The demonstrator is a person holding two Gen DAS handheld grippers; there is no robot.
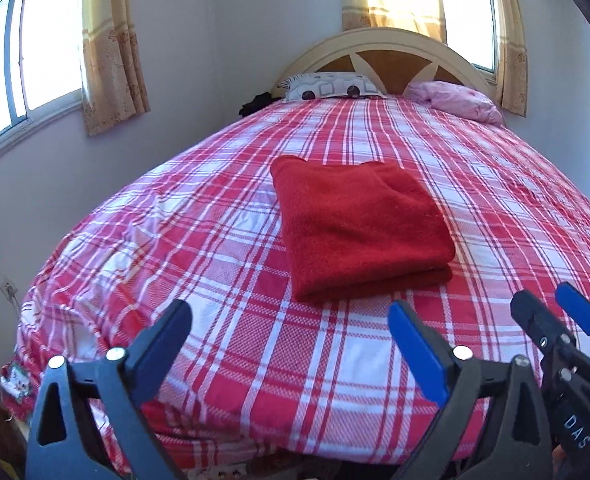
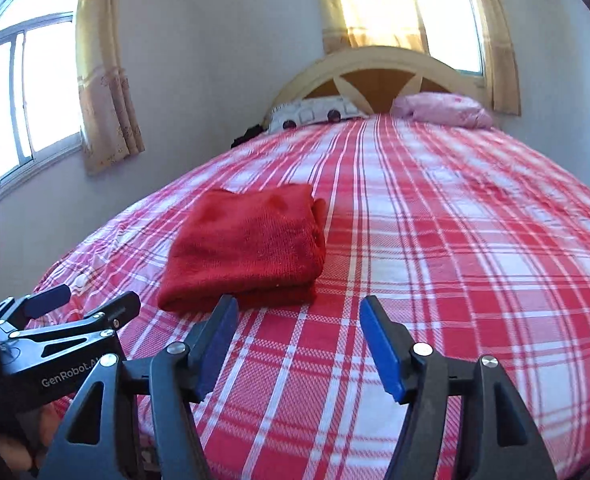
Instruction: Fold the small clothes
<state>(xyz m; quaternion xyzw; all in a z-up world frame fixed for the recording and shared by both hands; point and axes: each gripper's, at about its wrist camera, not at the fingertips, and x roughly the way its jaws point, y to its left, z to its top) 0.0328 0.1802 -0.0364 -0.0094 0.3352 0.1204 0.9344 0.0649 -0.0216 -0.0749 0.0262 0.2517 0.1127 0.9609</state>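
Red knitted cloth (image 1: 359,228), folded into a thick square, is lying on the plaid bedspread (image 1: 215,280) in the left wrist view, a little right of the middle of the bed and just beyond the claws. Nearest the camera, the left gripper (image 1: 291,332) is standing wide, its black finger on the left and its blue-padded finger on the right, with only bedspread showing between them and nothing held. At the right edge the right gripper (image 1: 551,312) is poking in, its two tips apart and clear of the cloth. Far off, a patterned pillow (image 1: 331,86) and a pink pillow (image 1: 455,98) are resting against the arched headboard (image 1: 383,46), with curtains (image 1: 111,48) hanging beside the windows. In the right wrist view, the folded cloth (image 2: 251,244) is sitting left of centre, its near edge just past the tip of the left finger. The right gripper (image 2: 299,328) is standing open, empty, blue pads facing each other over the bedspread (image 2: 435,260). At the left, the left gripper (image 2: 83,306) is hovering near the bed's edge, jaws parted, a hand (image 2: 27,436) showing below it.
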